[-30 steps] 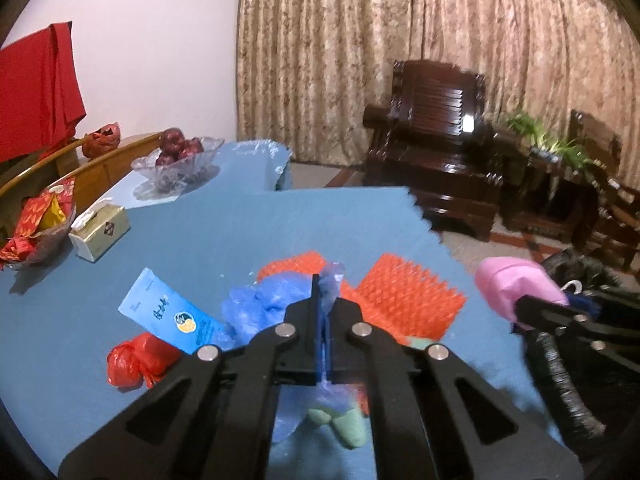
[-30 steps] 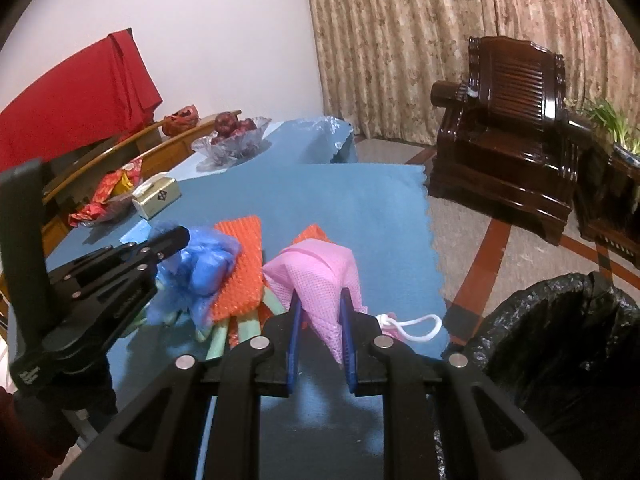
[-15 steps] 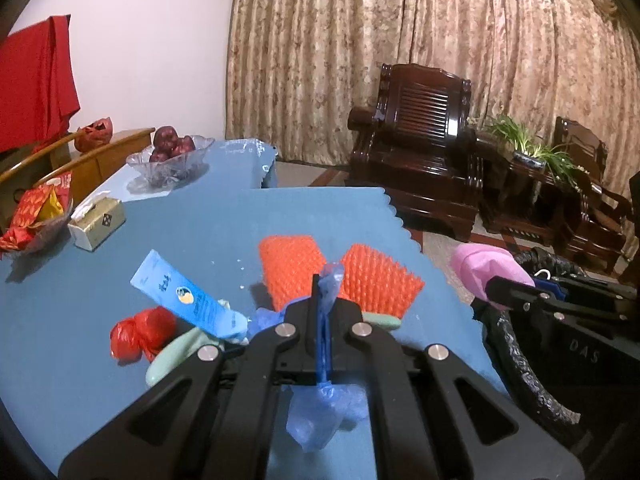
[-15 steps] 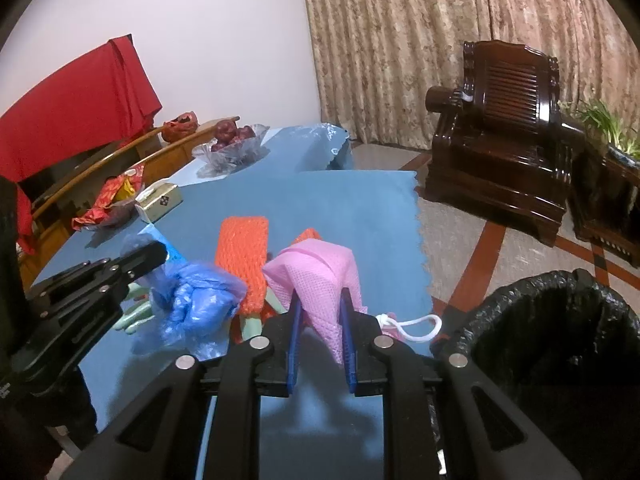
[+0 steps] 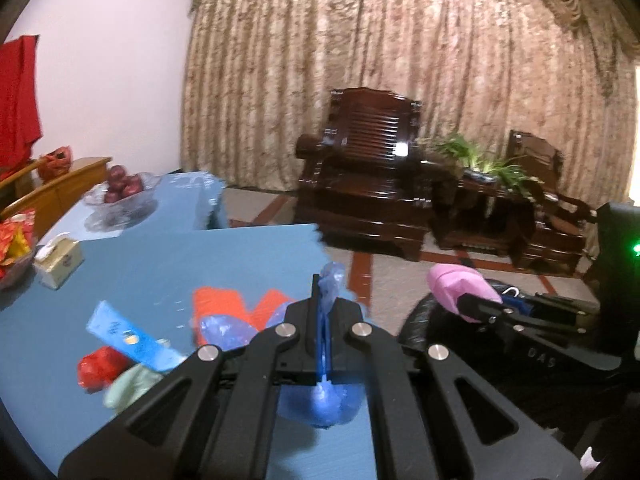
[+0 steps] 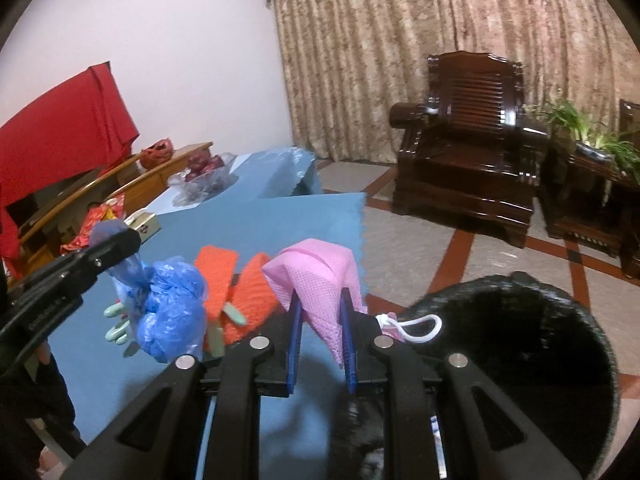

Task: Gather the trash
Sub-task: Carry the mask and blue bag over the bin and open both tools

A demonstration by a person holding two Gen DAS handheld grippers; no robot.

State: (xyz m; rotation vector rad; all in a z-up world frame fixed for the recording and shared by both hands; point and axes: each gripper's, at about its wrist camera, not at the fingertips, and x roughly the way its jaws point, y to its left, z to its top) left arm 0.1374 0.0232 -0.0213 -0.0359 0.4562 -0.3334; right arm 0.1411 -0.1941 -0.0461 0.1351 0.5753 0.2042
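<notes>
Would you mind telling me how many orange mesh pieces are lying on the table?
2. One orange mesh piece lies flat mid-table; the second sits just right of it, angled, partly behind the pink cloth. More could be hidden.

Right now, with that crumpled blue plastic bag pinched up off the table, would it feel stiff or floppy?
Probably floppy: the blue plastic bag sags in a crumpled bunch below the left gripper. It looks light too, since thin, see-through film hangs from a small pinch. It may slip, as only a little film sticks out past the closed gripper.
</notes>
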